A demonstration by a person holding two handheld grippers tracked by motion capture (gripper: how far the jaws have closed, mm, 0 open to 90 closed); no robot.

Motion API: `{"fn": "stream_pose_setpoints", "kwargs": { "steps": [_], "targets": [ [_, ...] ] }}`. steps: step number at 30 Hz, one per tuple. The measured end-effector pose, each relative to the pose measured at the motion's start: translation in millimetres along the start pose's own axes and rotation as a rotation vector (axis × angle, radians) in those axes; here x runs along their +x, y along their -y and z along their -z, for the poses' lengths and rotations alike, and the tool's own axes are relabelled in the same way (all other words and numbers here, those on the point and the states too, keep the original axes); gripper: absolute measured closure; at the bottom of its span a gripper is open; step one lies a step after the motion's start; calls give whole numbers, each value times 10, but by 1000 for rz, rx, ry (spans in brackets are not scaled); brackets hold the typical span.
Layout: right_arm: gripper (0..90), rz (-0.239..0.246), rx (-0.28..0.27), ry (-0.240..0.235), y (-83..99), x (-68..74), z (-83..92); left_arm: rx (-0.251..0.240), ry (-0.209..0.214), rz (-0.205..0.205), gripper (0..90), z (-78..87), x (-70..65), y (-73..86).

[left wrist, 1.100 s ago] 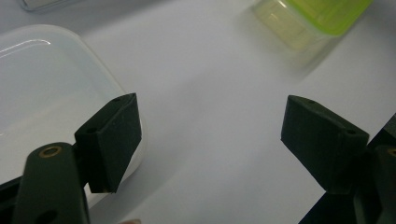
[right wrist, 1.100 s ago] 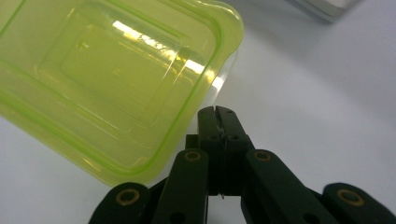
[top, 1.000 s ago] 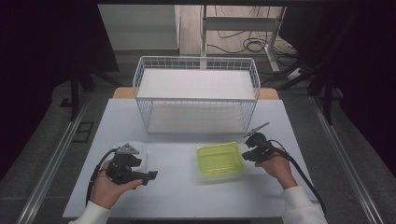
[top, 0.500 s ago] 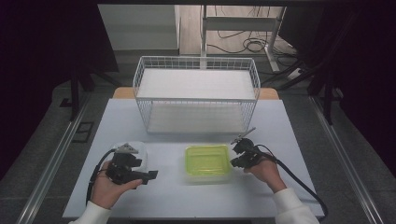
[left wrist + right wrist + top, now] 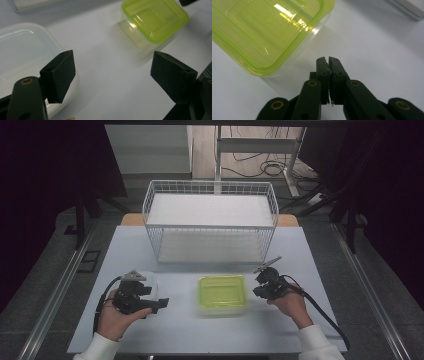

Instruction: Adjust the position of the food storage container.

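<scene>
**Holding two tongs beside a green-lidded box**

Sitting near the front of the white desk is a clear box with a yellow-green lid. It lies between the two hands. In the right gripper view the box is cut off at the top and left edges, so only one corner of it can be seen well. Light glares on the lid, and what is inside is hard to make out.

The right tongs are just beside the right side of the box. In the right gripper view the right tongs have their jaws pressed together with nothing between them. The tips are close to the box corner, but whether they touch it cannot be told.

The left tongs are well apart from the green-lidded box, on its left. In the left gripper view the left tongs are spread wide and pinch nothing. A white see-through tub lies by the left jaw, partly hidden behind it and cut off at the picture's edge. In the high view the tub is mostly hidden under the left hand.

A white wire basket stands at the back of the desk. The room around the desk is dark.
</scene>
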State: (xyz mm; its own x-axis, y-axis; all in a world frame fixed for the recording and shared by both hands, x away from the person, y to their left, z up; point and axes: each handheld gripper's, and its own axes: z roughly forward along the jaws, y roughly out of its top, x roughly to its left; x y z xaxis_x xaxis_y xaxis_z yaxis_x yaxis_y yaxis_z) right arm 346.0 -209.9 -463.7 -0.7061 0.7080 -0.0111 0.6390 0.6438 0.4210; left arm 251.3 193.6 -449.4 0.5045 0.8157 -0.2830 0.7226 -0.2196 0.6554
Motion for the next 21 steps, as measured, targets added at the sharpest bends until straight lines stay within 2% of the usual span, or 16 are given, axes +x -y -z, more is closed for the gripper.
{"fn": "stream_pose_setpoints", "kwargs": {
  "steps": [1, 3, 4, 5, 6, 7, 8, 9, 10, 11, 12, 13, 14, 18, 21],
  "targets": [
    [722, -19, -26, 20, 16, -7, 44, -32, 1, 28, 198, 36, -7, -2],
    [577, -48, -47, 16, 23, -24, 96, -57, 4, 51, 199, 61, -22, -2],
    [577, -48, -47, 16, 23, -24, 96, -57, 4, 51, 200, 61, -22, -2],
    [456, -94, -68, 14, 29, -40, 155, -73, 3, 63, 200, 77, -48, -15],
    [456, -94, -68, 14, 29, -40, 155, -73, 3, 63, 200, 77, -48, -15],
    [379, -118, -96, 11, 45, -44, 200, -77, 2, 62, 201, 78, -74, -20],
    [379, -118, -96, 11, 45, -44, 200, -77, 2, 62, 202, 78, -74, -20],
    [328, -144, -133, -12, 70, -57, 243, -79, 0, 61, 205, 71, -106, -11],
    [328, -144, -133, -12, 70, -57, 243, -79, 0, 61, 210, 71, -106, -11],
    [291, -173, -155, -46, 87, -75, 264, -83, -3, 68, 214, 69, -125, -6],
    [291, -173, -155, -46, 87, -75, 264, -83, -3, 68, 216, 69, -125, -6],
    [273, -189, -175, -79, 102, -78, 273, -83, 0, 70, 217, 65, -135, -8],
    [273, -189, -175, -79, 102, -78, 273, -78, 2, 67, 217, 59, -143, -12],
    [257, -211, -215, -135, 132, -70, 300, -56, 29, 72, 220, 6, -176, -20],
    [257, -244, -247, -163, 184, -50, 313, -35, 45, 72, 219, -55, -215, -40]
  ]
}}
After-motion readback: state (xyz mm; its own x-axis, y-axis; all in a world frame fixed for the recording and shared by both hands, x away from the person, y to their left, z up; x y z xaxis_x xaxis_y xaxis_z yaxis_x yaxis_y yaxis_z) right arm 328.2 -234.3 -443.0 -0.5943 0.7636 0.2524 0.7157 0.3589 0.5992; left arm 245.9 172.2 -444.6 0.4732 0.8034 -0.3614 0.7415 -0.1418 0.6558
